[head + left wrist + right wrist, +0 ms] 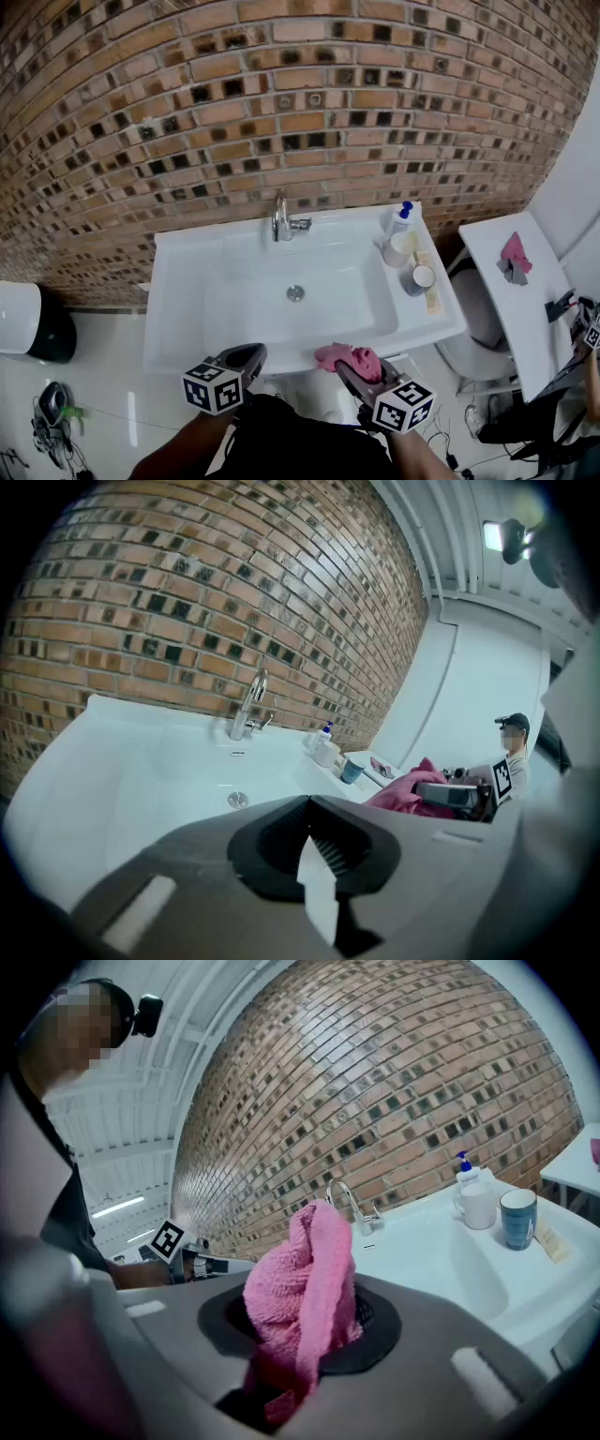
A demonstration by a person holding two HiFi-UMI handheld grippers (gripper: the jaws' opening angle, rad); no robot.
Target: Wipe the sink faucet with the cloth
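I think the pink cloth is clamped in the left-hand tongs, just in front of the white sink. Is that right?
Not quite. The pink cloth is clamped in the right-hand tongs, just in front of the white sink, as the right gripper view shows. The left gripper view shows the left-hand tongs shut with nothing between them.

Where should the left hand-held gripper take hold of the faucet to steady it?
Likely the faucet by its slim upright spout, coming from the left in the head view: the lever juts right, and the left hand-held gripper, now shut, must open first.
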